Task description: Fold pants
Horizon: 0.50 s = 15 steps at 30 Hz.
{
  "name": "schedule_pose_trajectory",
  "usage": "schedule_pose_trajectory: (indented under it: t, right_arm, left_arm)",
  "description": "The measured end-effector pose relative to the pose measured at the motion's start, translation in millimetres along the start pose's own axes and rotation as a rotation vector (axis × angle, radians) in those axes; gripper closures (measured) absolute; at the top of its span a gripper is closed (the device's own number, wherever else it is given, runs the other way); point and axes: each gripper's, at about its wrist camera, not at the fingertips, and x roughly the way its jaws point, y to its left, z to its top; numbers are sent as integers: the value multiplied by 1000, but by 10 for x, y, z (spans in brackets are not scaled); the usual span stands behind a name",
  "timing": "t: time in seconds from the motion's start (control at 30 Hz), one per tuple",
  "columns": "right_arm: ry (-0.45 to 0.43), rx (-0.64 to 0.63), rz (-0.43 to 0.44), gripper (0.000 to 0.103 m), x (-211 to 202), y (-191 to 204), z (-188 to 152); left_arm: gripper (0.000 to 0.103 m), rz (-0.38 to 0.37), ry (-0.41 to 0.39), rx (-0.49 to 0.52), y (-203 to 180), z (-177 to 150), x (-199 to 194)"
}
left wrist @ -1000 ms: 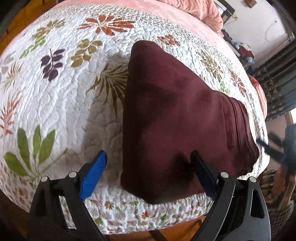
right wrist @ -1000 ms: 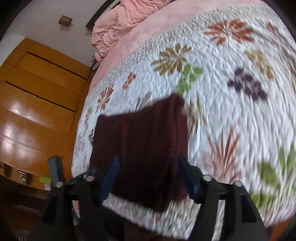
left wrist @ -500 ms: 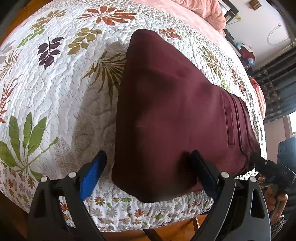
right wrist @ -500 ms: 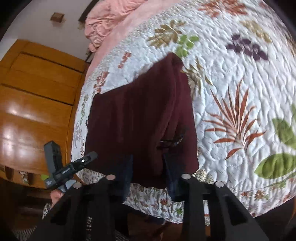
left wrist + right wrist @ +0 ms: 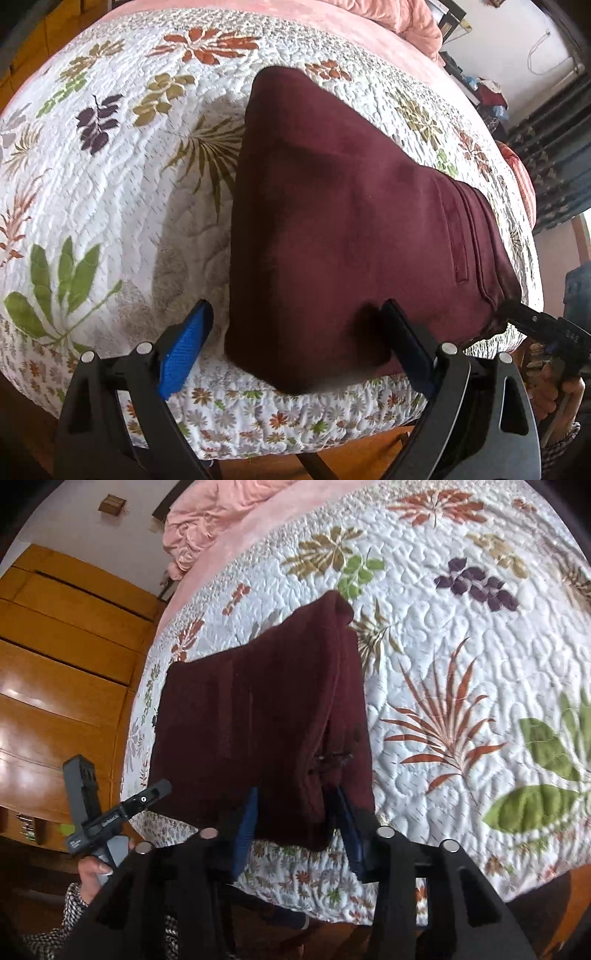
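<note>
Now we are keeping the left gripper spread wide over the near edge of the pants; the right gripper, jaws just reopening, straddles their corner, grip uncertain.

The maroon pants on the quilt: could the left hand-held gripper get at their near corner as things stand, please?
Probably yes. The left hand-held gripper is open, with the near corner of the maroon pants already between its fingers, and nothing lies on the quilt in its way.
</note>
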Motion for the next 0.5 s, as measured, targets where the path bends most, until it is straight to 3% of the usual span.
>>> schedule_pose_trajectory:
  t: [0.07,0.13,0.23,0.5]
  right_arm:
    - [-20,22,44,55,-116,-8,-61]
    - [-27,63,96,41,-188,-30,-120]
    - [-45,91,97,25,-231,-52,-128]
    - [42,143,95,24,67,-156,39]
  left_arm:
    - [11,-14,-6,-6,30,-17,-64]
    - [11,-41,0,-39,84,-48,-83]
    - [11,-54,14,-57,128,-62,-38]
    - [11,-128,78,-148,270,82,199]
